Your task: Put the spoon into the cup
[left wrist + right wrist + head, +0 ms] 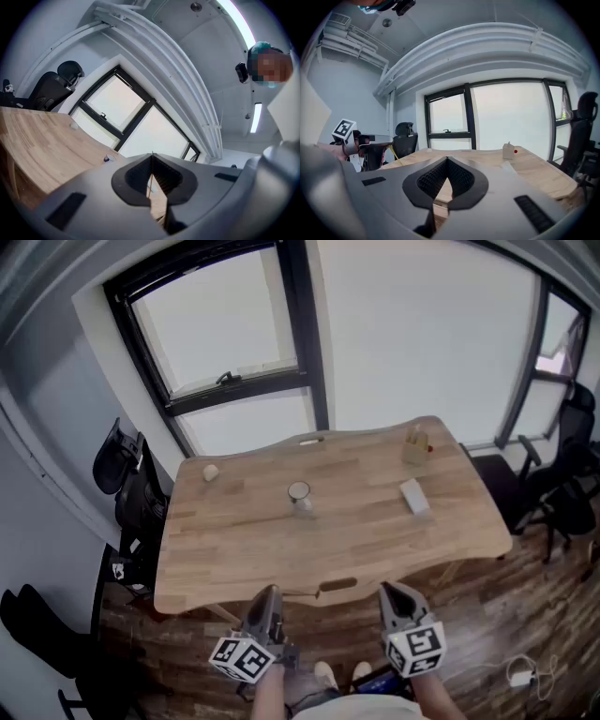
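A small clear cup (299, 494) stands near the middle of the wooden table (244, 540); it also shows as a small cup (108, 158) in the left gripper view. A pale slim thing (309, 440) lies at the table's far edge; it may be the spoon, too small to tell. My left gripper (269, 593) and right gripper (390, 591) hover side by side in front of the table's near edge, well short of the cup. Both have their jaws closed together with nothing held. The left gripper (151, 157) tilts upward; the right gripper (446, 160) faces across the tabletop.
A small wooden holder (416, 446) with a red bit stands at the table's back right, a white box (413, 496) right of the cup, a small round thing (211, 472) at the back left. Black office chairs (127, 474) stand left and right (567, 479). Windows are behind.
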`<state>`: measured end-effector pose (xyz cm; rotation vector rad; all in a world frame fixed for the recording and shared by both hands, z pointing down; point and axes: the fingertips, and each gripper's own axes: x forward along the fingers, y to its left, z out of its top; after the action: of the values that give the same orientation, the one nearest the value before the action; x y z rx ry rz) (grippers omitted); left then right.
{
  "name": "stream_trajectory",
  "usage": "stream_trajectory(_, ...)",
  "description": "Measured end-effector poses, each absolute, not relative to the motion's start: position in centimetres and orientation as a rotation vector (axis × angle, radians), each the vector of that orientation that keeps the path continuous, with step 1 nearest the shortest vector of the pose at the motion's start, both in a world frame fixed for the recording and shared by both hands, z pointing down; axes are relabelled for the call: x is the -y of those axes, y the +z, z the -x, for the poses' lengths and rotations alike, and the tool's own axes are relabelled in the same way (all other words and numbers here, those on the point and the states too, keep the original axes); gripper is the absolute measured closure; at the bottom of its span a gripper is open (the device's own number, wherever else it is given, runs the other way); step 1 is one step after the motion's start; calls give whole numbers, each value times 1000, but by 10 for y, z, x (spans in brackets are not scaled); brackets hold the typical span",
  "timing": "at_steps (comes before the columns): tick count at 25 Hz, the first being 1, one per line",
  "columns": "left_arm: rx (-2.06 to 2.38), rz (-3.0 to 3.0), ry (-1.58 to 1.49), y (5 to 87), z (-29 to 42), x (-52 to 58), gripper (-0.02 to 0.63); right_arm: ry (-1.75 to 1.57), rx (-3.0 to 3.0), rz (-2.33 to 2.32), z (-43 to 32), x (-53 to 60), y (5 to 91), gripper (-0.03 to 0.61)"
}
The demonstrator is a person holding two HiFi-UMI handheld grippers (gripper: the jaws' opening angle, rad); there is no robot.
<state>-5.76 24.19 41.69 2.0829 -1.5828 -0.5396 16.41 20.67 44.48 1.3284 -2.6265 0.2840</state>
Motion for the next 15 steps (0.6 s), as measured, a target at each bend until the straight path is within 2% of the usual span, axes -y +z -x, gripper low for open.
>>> stream_trajectory(15, 1629, -2072, -521, 416, 55, -242, 611, 323, 2673, -1290, -165, -206, 447, 581)
